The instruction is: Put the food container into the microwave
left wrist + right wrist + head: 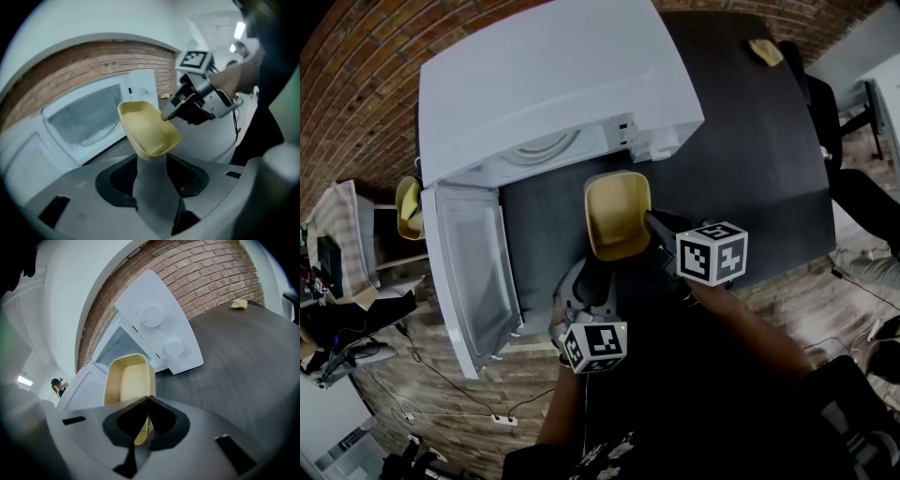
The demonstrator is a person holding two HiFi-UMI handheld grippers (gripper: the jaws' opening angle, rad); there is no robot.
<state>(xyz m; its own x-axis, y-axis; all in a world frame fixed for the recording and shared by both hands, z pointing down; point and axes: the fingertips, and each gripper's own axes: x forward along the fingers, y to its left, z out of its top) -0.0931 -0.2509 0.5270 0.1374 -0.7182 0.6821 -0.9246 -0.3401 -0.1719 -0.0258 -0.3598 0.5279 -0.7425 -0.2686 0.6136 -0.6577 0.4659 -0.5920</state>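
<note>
An empty yellow food container point(614, 211) point(147, 131) point(129, 380) hangs just above the dark table in front of the white microwave point(553, 75) point(84, 122) point(154, 319). The microwave door point(473, 272) is swung wide open to the left. My right gripper point(654, 225) point(166, 115) point(148, 401) is shut on the container's right rim. Just near of the container, my left gripper point(584, 286) point(152, 176) stands open and holds nothing.
The dark table point(741, 169) extends to the right, with a small yellow item point(766, 52) point(239, 304) at its far corner. A black chair point(825, 112) stands beyond the right edge. A brick wall is behind the microwave. Cables lie on the floor at lower left.
</note>
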